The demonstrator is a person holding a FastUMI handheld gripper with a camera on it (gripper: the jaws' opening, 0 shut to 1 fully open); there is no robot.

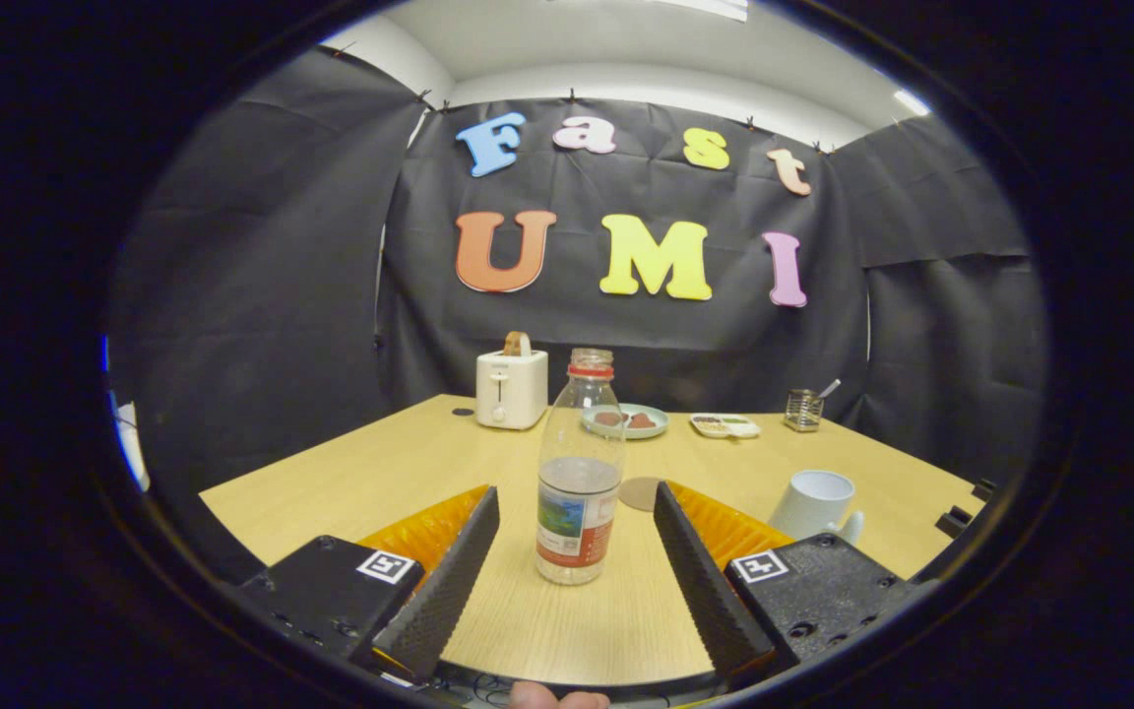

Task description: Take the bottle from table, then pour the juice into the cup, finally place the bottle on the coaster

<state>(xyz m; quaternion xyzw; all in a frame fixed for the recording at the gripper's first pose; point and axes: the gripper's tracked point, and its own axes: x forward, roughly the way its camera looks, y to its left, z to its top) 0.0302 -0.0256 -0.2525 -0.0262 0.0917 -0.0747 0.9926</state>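
Observation:
A clear plastic bottle [579, 473] with a red neck ring, no cap and a coloured label stands upright on the wooden table [350, 473]. It is about half full of clear liquid. My gripper [577, 502] is open, its two black ribbed fingers [454, 571] on either side of the bottle without touching it. A round brown coaster [640, 492] lies just behind the bottle, partly hidden by the right finger. A white cup [813, 504] stands to the right, beyond the right finger.
At the table's far side stand a white toaster [511, 387] with a slice in it, a pale green plate [628, 420] with food, a small white dish [724, 425] and a glass [803, 409] holding a spoon.

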